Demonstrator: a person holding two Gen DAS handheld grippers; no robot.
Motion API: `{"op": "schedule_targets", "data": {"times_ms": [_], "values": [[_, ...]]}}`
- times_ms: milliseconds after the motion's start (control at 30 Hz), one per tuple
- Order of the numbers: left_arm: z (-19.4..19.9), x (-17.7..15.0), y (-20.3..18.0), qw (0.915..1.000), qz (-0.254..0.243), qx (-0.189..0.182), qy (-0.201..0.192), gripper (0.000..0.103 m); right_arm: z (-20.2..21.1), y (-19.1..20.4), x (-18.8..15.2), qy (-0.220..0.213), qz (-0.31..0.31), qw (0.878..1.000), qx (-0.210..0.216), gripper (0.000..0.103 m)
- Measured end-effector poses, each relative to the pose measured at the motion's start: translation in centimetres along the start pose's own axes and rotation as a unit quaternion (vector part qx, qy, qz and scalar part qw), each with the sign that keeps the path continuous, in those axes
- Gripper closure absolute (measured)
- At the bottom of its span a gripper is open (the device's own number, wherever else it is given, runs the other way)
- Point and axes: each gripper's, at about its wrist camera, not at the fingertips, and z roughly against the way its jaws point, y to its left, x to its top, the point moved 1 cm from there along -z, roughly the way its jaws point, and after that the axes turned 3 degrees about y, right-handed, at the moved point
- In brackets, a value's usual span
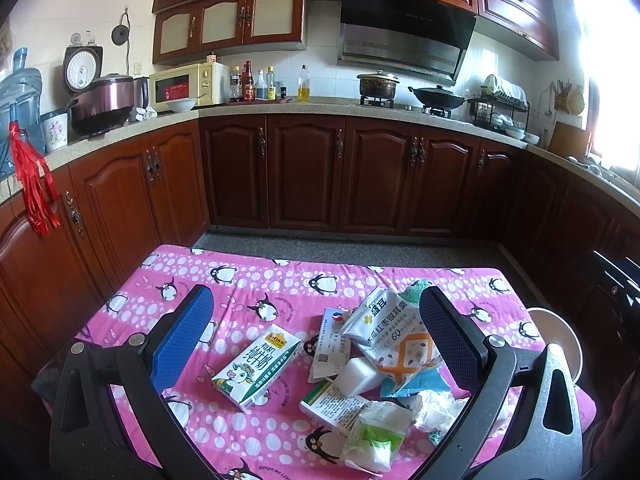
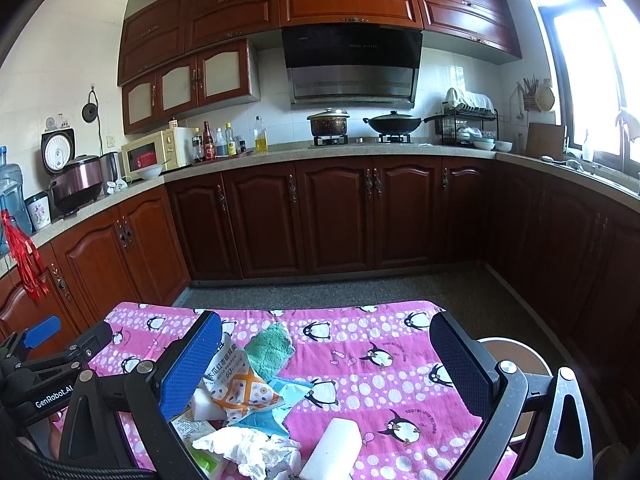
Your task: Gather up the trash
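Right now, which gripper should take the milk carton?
Left. The milk carton lies between the open left gripper's fingers. The right gripper, also open, faces the white block instead; the carton isn't in its view.

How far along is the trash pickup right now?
Nothing looks collected yet. Left gripper and right gripper are both open and empty. The milk carton, snack bag, crumpled tissue and white block lie on the penguin cloth.

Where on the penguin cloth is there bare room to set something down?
The far strip of the penguin cloth behind the milk carton is bare, as is the right side past the white block. Trash crowds around the snack bag.
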Motion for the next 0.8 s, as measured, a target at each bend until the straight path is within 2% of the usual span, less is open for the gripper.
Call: {"op": "schedule_targets", "data": {"times_ms": [533,800], "values": [[-0.6,-0.3,0.4,1.0,-0.001,0.003,0.007,0.001,-0.9,0.1,-0.5,0.017,0.006,1.0,0.001,0.0],[-2.5,-0.3,3.1,0.9985,0.005,-0.023,0.05,0.001,-2.3,-0.6,-1.2,0.051,0.01,0.999,0.014,0.0]]}}
